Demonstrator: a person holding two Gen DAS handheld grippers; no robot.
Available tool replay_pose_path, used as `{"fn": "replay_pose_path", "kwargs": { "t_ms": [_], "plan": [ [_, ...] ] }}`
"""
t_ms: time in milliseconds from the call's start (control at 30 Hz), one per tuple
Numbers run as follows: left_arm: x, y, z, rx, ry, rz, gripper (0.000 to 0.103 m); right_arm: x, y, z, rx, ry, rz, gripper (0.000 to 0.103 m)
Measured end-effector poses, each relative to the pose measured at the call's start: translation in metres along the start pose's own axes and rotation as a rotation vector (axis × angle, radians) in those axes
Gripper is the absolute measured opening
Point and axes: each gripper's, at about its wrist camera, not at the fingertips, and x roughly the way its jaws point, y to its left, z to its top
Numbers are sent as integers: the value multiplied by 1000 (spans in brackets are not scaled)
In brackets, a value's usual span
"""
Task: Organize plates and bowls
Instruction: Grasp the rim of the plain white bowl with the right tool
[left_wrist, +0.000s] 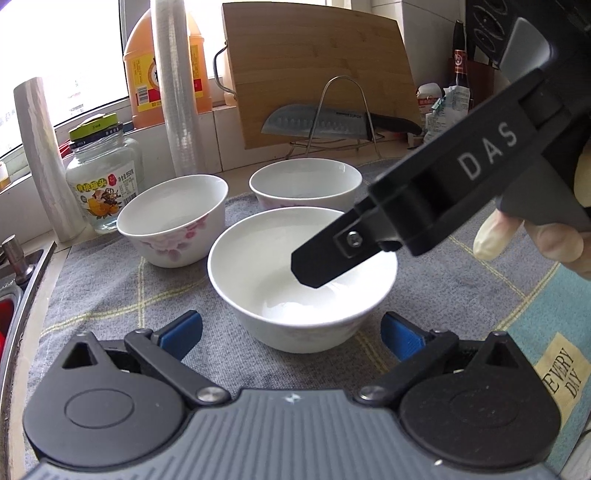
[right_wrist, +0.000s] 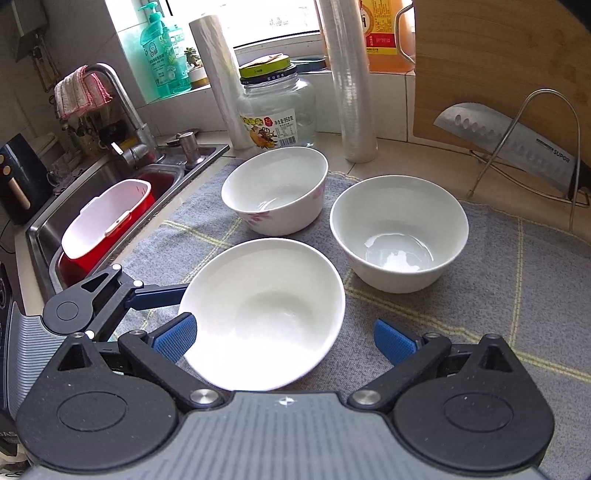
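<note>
Three white bowls stand on a grey checked mat (left_wrist: 110, 295). The near bowl (left_wrist: 303, 280) is plain. The back left bowl (left_wrist: 173, 218) and the back right bowl (left_wrist: 306, 184) carry pink flowers. My left gripper (left_wrist: 291, 334) is open, its blue pads either side of the near bowl's front and apart from it. The right gripper's black finger (left_wrist: 332, 254) hangs over that bowl's inside. In the right wrist view my right gripper (right_wrist: 284, 339) is open and wide around the near bowl (right_wrist: 262, 310). The left gripper's finger (right_wrist: 159, 297) lies at that bowl's left side.
A glass jar (left_wrist: 99, 184), two rolls of film (left_wrist: 44, 162) and an orange oil bottle (left_wrist: 144, 77) line the back. A cutting board (left_wrist: 314, 62) and a knife (left_wrist: 317, 122) in a wire rack stand behind the bowls. The sink (right_wrist: 110, 184), holding a red basin, lies to the left.
</note>
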Motion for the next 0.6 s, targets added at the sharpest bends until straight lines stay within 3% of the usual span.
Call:
{"fn": "replay_pose_path", "kwargs": {
  "t_ms": [400, 600],
  "plan": [
    [0, 1, 5, 9, -29, -46, 90, 12, 4, 10, -26, 5, 42, 103],
    [0, 2, 4, 5, -34, -49, 90, 15, 5, 13, -45, 6, 62, 103]
  ]
}}
